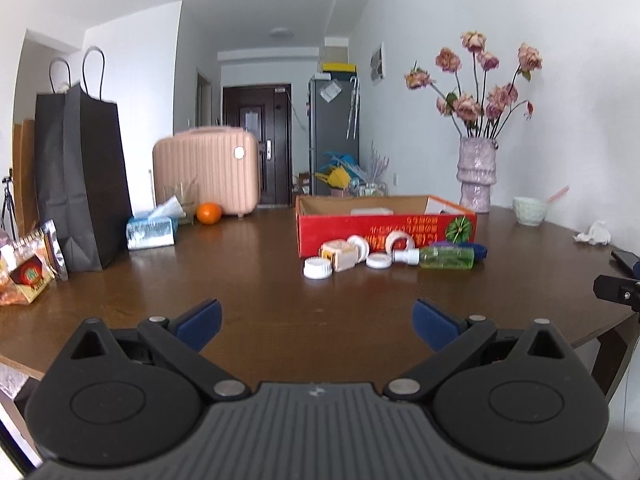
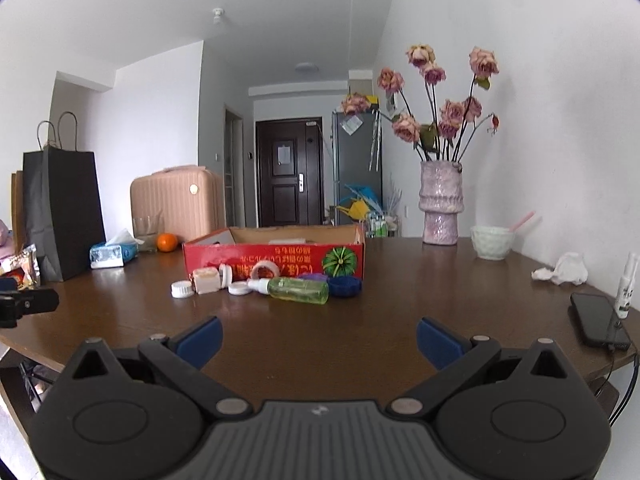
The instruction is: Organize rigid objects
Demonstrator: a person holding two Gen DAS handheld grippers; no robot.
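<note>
Both of your claws hang above the near edge of the dark brown wooden worktop, and both stand wide with nothing between the blue pads. Your left claw points at the middle of the worktop; your right claw does the same from a little further right.

Ahead of you, toward the far edge, sits the open red cardboard box with a green fan-shaped print on its front wall. The loose rigid pieces lie in a row on the worktop, right against the box's near wall. From left to right in the right wrist view: a white ribbed screw cap, a pale pink squarish jar tipped on its side, a white round lid leaning on edge beside it, a flat white lid, a white ring-shaped roll standing against the box, a clear green plastic bottle with a white nozzle lying flat, and a dark blue ribbed cap at the right end. A purple piece behind the bottle is too hidden to make out.

Along the left edge stand a tall black paper bag, a blue tissue box and an orange. At the far right corner you have a pink textured vase of dried roses and a pale green bowl. A black phone lies by the right edge.
</note>
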